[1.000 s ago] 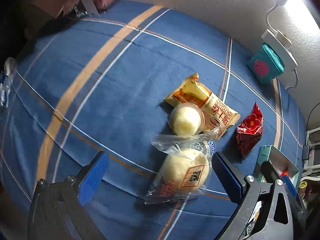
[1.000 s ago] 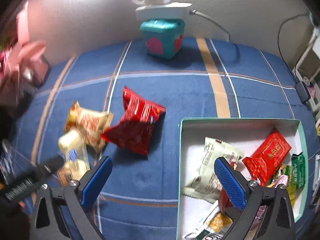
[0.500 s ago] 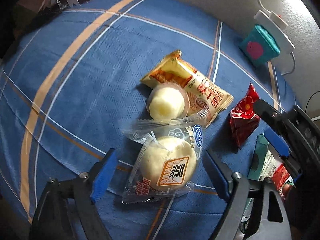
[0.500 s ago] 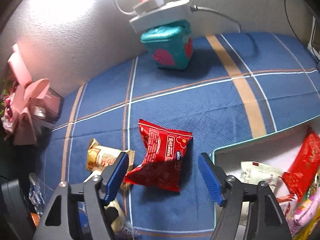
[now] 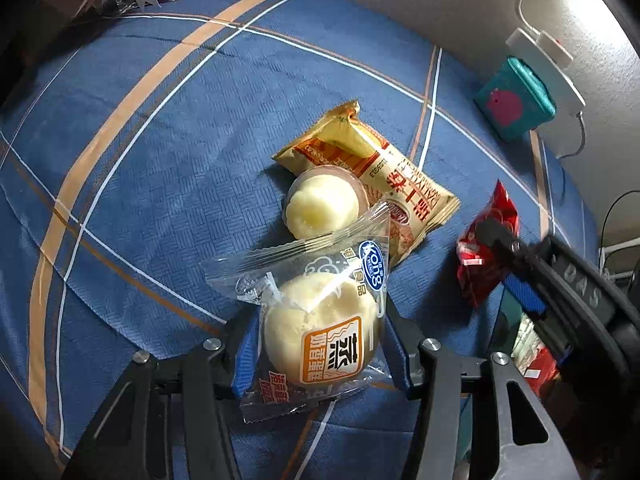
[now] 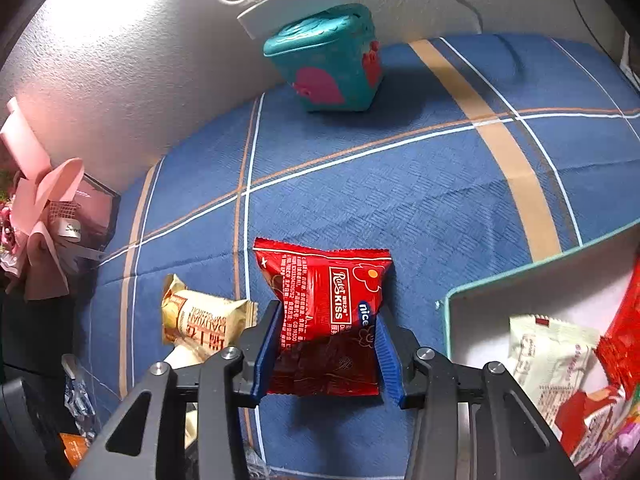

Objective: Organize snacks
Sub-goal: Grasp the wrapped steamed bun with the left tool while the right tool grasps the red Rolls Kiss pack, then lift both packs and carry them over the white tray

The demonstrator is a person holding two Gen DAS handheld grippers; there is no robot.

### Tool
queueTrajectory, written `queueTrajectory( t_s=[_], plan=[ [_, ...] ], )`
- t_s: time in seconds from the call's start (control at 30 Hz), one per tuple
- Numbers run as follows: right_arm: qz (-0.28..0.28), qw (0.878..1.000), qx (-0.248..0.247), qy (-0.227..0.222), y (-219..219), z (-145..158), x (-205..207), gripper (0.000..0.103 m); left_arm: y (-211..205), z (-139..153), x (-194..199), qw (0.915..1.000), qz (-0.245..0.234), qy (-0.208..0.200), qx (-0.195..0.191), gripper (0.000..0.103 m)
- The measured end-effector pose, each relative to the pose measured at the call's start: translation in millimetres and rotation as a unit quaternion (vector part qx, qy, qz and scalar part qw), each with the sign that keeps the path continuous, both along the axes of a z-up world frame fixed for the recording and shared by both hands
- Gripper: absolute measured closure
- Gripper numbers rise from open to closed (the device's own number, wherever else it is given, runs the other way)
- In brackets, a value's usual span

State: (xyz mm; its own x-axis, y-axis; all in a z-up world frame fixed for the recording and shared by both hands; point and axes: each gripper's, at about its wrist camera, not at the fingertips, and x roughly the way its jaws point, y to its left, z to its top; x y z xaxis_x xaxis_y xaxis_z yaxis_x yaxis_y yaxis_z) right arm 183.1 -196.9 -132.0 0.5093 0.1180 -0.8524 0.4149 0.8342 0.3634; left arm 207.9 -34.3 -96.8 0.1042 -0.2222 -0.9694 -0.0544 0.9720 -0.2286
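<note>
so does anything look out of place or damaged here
Nothing looks damaged or spilled. Loose on the blue cloth are the yellow packet with an unwrapped-looking pale bun resting against it. The wrapped bun and red packet sit between closing jaws.

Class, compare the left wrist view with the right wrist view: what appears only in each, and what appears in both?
Only left: the left gripper closing on a clear-wrapped bun, and a round pastry.
Only right: the pink bouquet and the white pack in the box.
Both: the red pack, the yellow pack and the teal tin.
</note>
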Motion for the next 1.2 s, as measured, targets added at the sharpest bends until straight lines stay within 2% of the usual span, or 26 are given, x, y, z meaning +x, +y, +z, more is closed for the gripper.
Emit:
queueTrajectory(
  t_s=[0.23,0.5,0.73,0.87,0.93,1.03,1.2],
  plan=[
    [-0.013,1.0,0.006,-0.01,-4.1,24.8,-32.4,0.056,12.3,28.1,-9.4,0.9996,0.013,-0.02,-0.015,0.048],
    [-0.018,0.999,-0.032,-0.019,1.5,64.8,-67.2,0.056,11.6,84.7,-25.9,0.9968,0.009,-0.075,-0.027,0.048],
    [-0.02,0.997,-0.067,-0.023,-5.5,88.4,-94.4,0.056,-10.1,108.7,-30.3,0.9934,-0.008,-0.11,-0.032,0.048],
    [-0.024,0.997,-0.069,-0.033,-20.2,98.8,-102.4,0.056,-31.5,116.0,-35.1,0.9917,-0.034,-0.12,-0.032,0.048],
    [-0.033,0.996,-0.07,-0.038,-30.8,103.4,-107.0,0.056,-45.7,117.1,-38.3,0.9901,-0.056,-0.121,-0.045,0.048],
    [-0.061,0.994,-0.079,-0.04,-56.0,111.1,-120.1,0.056,-71.2,120.4,-45.9,0.9862,-0.093,-0.122,-0.062,0.048],
    [-0.114,0.988,-0.102,-0.032,-107.1,121.4,-148.0,0.056,-114.9,118.4,-60.4,0.9793,-0.15,-0.122,-0.058,0.048]
  ],
)
